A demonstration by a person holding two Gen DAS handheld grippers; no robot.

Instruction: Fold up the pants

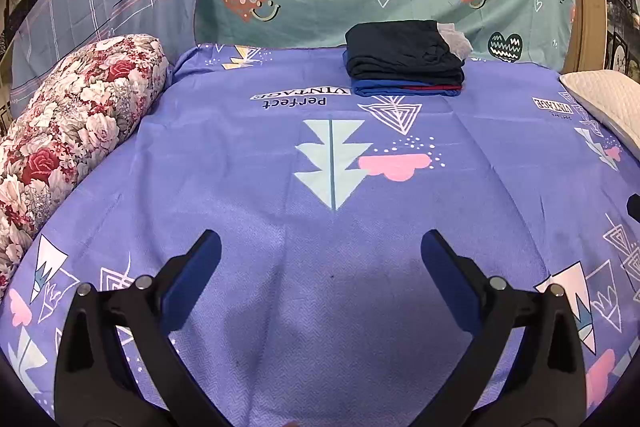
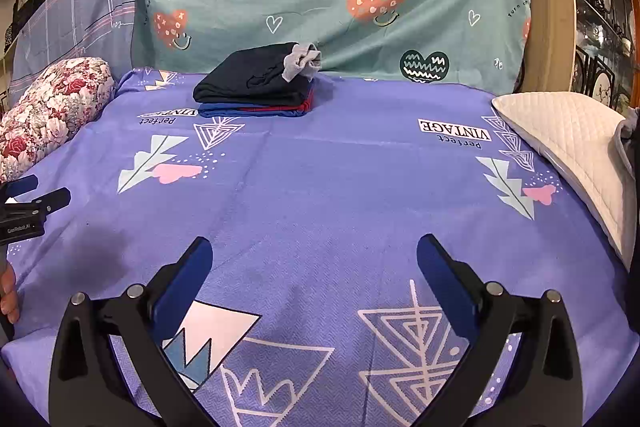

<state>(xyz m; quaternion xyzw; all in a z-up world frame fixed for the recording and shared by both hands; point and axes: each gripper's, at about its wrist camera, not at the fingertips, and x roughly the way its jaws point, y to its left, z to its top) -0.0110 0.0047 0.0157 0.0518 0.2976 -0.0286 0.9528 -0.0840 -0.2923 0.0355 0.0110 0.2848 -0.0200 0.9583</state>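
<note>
While both grippers' fingers [image 1: 212, 247] gape empty, only the right view shows a hand [image 2: 8, 291], seemingly gripping.

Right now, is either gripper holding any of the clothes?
No: the left gripper and right gripper both stand open over the bedsheet, far from the folded clothes.

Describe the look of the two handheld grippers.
Both the left gripper and right gripper have black angular frames with silver pivot bolts and flat blue finger pads. The left gripper's body carries small white lettering, too small to read reliably.
</note>
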